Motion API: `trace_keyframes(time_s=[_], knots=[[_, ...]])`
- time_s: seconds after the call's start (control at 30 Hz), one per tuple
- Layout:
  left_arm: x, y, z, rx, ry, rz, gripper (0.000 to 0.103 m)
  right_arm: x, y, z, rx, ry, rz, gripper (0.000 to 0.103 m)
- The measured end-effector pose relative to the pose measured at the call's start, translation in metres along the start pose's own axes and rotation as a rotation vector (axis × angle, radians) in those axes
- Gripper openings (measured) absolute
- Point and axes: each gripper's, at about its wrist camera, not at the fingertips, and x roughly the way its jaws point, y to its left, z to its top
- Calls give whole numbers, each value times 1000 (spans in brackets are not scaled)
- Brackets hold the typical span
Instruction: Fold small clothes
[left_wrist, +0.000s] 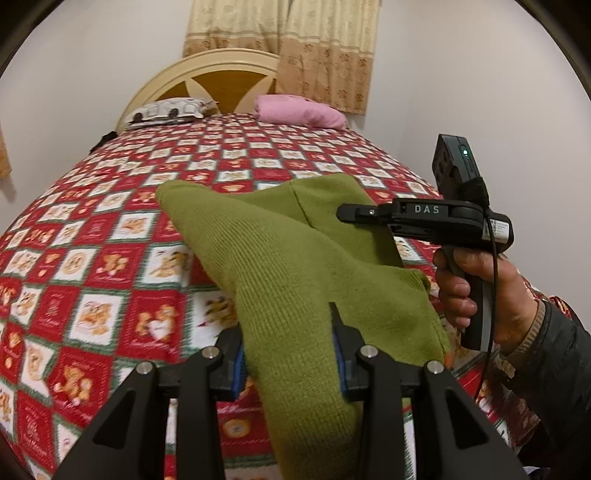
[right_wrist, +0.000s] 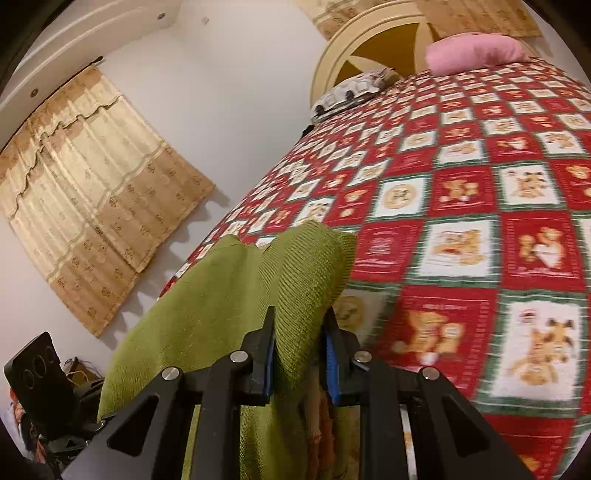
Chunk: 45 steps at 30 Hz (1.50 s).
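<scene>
Left wrist view: the left gripper (left_wrist: 291, 354) has its jaws clamped on a fold of green knit garment (left_wrist: 295, 258), which stretches ahead above the bed (left_wrist: 92, 258) toward the right gripper (left_wrist: 354, 214). Right wrist view: the right gripper (right_wrist: 299, 354) jaws pinch the garment (right_wrist: 207, 295), which drapes leftward.

bed (left_wrist: 110, 258) in red checked bear cover, two pillows (left_wrist: 299, 110) at headboard

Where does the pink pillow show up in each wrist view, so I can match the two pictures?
Left wrist view: the pink pillow lies top centre, at the head of the bed, just right of the headboard.
Right wrist view: the pink pillow sits at the top right, again right of the headboard.
Shared landmark: the cream headboard with its brown star-shaped panels.
</scene>
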Motion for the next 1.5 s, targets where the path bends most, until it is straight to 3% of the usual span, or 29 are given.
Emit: trace_keyframes(time_s=[0.73,1.17,1.5], knots=[[-44,72,-39,-114,-42,113,37,85,90,-9,-104,117,90,22],[-46,105,-63,-160,-19,155,37,130,112,-16,-126,193,103,22],[-42,114,-83,-200,11,142,37,153,109,-28,-113,229,94,22]])
